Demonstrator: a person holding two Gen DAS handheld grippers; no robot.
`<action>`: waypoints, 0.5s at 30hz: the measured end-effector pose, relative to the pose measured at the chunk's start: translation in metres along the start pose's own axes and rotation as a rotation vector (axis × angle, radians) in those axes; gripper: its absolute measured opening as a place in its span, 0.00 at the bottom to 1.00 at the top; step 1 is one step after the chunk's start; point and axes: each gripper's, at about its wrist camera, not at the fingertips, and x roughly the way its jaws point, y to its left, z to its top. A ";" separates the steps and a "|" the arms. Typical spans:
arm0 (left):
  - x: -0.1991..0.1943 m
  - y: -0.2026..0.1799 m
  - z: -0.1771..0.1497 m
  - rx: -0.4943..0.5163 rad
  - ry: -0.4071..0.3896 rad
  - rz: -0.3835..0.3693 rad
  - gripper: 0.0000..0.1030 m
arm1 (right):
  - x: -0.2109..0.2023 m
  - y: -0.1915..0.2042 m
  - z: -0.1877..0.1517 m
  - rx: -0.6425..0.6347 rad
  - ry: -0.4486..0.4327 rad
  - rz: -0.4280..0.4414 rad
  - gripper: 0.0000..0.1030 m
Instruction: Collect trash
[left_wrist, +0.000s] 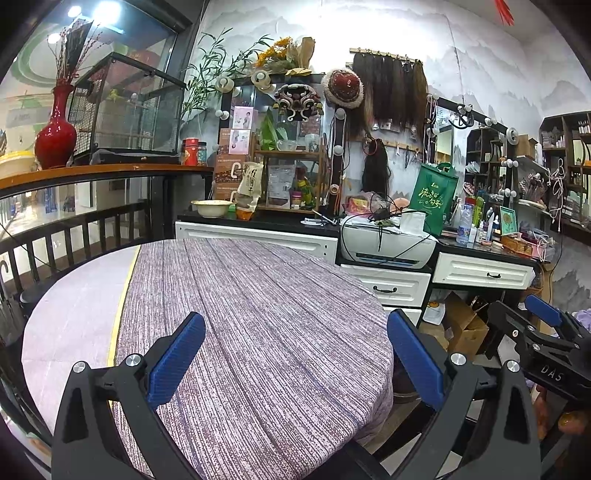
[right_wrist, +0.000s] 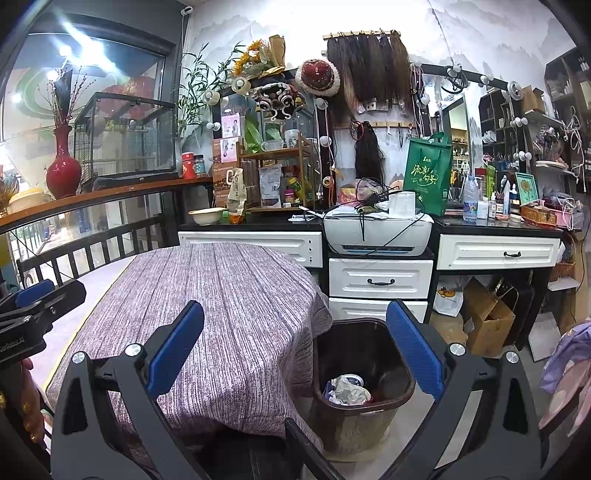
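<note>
I see clear run over tablecloth (left_wrist: 258, 314) toward 12 o'clock; white cabinet (right_wrist: 380, 280) blocks beyond. Trash bin (right_wrist: 360, 373) mouth open at 5 o'clock beside table.

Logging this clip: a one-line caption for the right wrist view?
Open right gripper hovers over the bin of crumpled trash beside the cloth-covered table.

A costume makeup studio: bulb-lit mirrors (right_wrist: 458, 122), hanging hair extensions (right_wrist: 369, 70), cosmetics shelves (right_wrist: 554, 162).
</note>
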 end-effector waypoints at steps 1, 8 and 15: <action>0.000 0.000 0.000 -0.001 0.001 0.001 0.95 | 0.000 0.000 0.000 0.000 -0.002 0.000 0.94; 0.001 0.001 -0.001 -0.004 0.008 -0.001 0.95 | 0.001 0.001 0.000 -0.004 0.002 0.000 0.94; 0.000 0.001 -0.002 -0.007 0.009 0.000 0.95 | 0.002 0.000 0.000 0.002 0.004 0.000 0.94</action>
